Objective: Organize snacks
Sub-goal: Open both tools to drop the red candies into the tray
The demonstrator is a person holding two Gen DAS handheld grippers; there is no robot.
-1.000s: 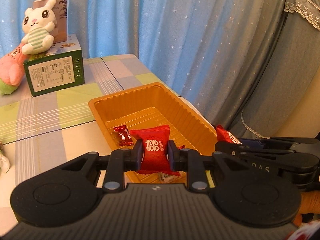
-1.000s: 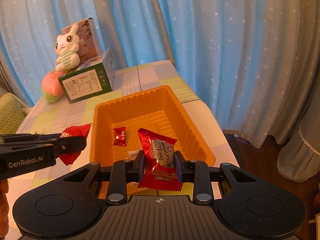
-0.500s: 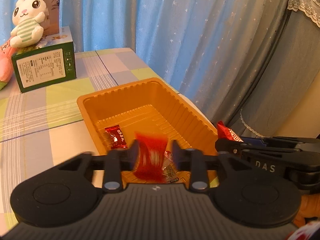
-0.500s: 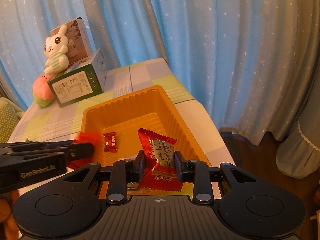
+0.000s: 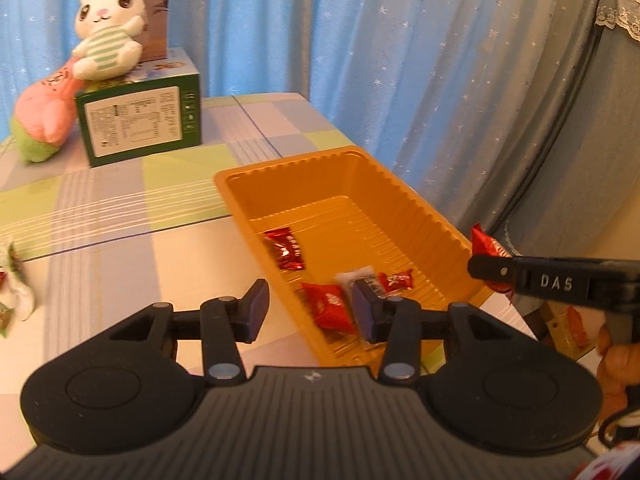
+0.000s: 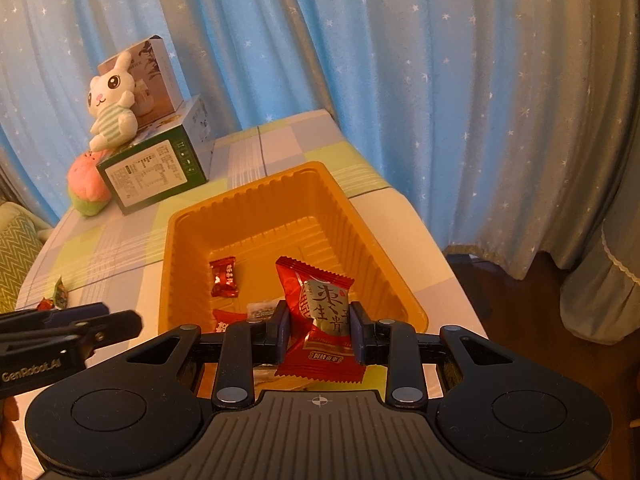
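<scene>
An orange plastic tray (image 5: 424, 216) stands on the checked tablecloth, also in the right wrist view (image 6: 256, 200). My left gripper (image 5: 308, 312) is open and empty above the tray's near left rim. Below it in the tray lies a red snack packet (image 5: 330, 308), with a small red candy (image 5: 285, 249), another red candy (image 5: 396, 280) and a clear wrapper (image 5: 356, 274). My right gripper (image 6: 320, 334) is shut on a red jujube snack packet (image 6: 320, 316), held over the tray's near end. It shows at the right of the left wrist view (image 5: 486, 246).
A green box (image 5: 140, 124) with a plush bunny (image 5: 106, 36) and a pink plush (image 5: 44, 120) stands at the table's far left. Loose candies (image 6: 56, 296) lie left of the tray. Blue curtains hang behind; the table edge runs just right of the tray.
My left gripper has opened and let go of its red packet, which dropped into the tray. The right gripper still holds its packet over the tray.
</scene>
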